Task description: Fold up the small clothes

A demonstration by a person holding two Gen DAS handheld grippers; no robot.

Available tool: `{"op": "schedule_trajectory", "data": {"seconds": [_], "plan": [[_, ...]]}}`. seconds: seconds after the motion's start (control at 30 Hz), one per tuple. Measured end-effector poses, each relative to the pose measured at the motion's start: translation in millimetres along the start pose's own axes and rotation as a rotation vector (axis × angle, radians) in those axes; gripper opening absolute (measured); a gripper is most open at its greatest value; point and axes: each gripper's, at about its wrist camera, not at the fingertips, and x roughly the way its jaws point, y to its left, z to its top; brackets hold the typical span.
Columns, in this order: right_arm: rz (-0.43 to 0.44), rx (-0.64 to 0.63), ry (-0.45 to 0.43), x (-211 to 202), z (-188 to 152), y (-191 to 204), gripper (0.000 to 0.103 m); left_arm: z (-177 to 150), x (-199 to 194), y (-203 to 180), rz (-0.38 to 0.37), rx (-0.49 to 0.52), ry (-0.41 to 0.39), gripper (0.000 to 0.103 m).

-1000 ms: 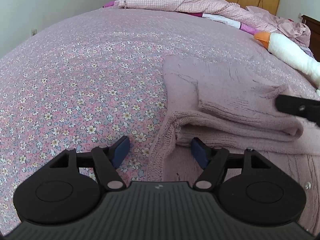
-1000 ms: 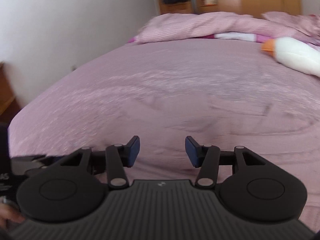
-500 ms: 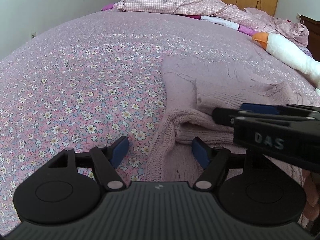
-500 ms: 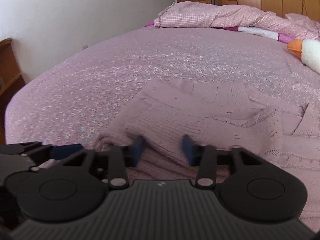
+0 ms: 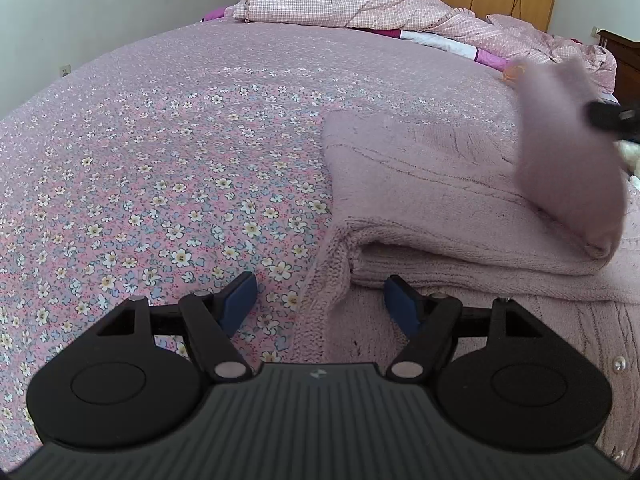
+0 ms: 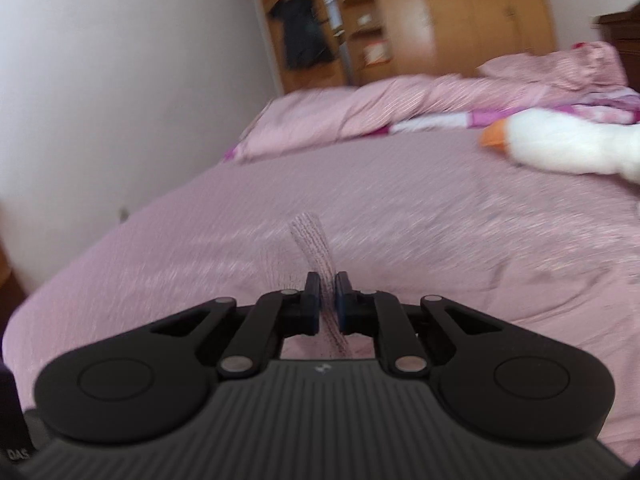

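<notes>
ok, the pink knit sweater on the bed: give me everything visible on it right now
The sweater is a dusty-pink knit with ribbed and cable-like texture, lying partly folded in layers on the floral bedspread. Small pale buttons show near its lower right part. One flap is lifted and motion-blurred at the right of the left wrist view. The right gripper is shut on a strip of ribbed knit. The left gripper is open, its fingers either side of the near edge; contact cannot be told.

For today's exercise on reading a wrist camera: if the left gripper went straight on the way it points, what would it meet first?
Probably the sweater. The open left gripper points at its near left edge, where the folded layers begin. Its left finger is over the bedspread. Height above the fabric is unclear.
</notes>
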Motion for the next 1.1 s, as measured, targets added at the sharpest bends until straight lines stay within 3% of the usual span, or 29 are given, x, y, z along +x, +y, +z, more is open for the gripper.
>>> {"op": "schedule_trajectory", "data": {"seconds": [0.3,0.43,0.57,0.67,0.87,1.0,1.1], "plan": [[-0.211,0.111,-0.079,-41.2,-3.2,-79.9,0.011,0.1,1.9,-2.2,0.012,0.010,0.003,0.077],[-0.297,0.172,-0.046,-46.6,-25.6,-111.9,0.011,0.6,3.1,-3.9,0.019,0.017,0.005,0.077],[-0.341,0.201,0.041,-40.3,-54.2,-128.2,0.011,0.0,3.9,-5.3,0.025,0.027,0.006,0.078],[-0.387,0.241,0.135,-35.4,-72.6,-131.6,0.014,-0.1,4.0,-5.2,0.024,0.031,0.006,0.078],[-0.426,0.280,0.127,-50.2,-70.7,-132.7,0.022,-0.6,3.4,-6.7,0.029,0.039,0.010,0.078],[-0.443,0.275,0.076,-66.6,-62.0,-129.7,0.027,-0.2,2.7,-7.3,0.031,0.037,0.016,0.078],[-0.415,0.261,0.043,-70.2,-58.1,-131.5,0.044,1.2,0.4,-6.5,0.028,0.039,0.029,0.078]]}}
